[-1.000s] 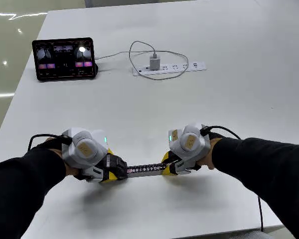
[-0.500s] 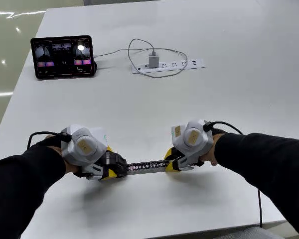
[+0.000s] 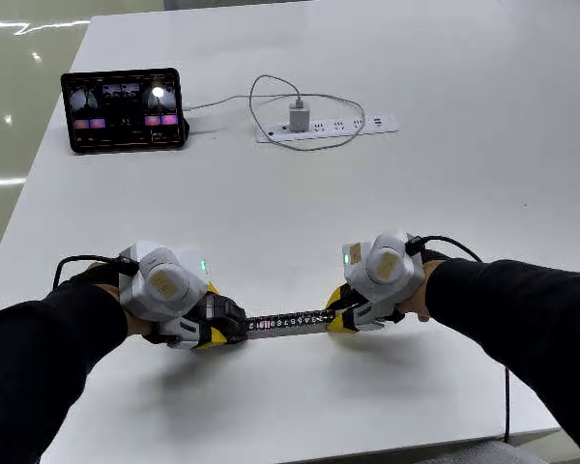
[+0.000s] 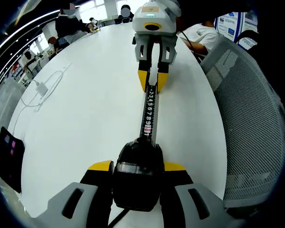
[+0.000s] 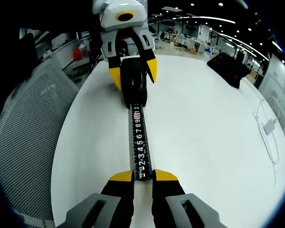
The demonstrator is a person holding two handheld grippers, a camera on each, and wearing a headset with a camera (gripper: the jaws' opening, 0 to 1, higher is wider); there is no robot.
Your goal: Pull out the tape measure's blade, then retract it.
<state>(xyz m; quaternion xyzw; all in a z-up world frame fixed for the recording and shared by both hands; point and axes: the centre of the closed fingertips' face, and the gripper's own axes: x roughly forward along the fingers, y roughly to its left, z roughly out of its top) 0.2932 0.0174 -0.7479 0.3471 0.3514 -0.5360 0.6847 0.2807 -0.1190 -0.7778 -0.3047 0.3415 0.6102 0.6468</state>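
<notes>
I'm seeing an open-plan office: long white table, mesh chair, ceiling lights over desk rows, people seated at the far end.

Tablet behind tape measure, on table

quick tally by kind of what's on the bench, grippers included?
tape measure: 1
tablet: 1
power strip: 1
charger: 1
grippers: 2, left gripper and right gripper
total: 6
</notes>
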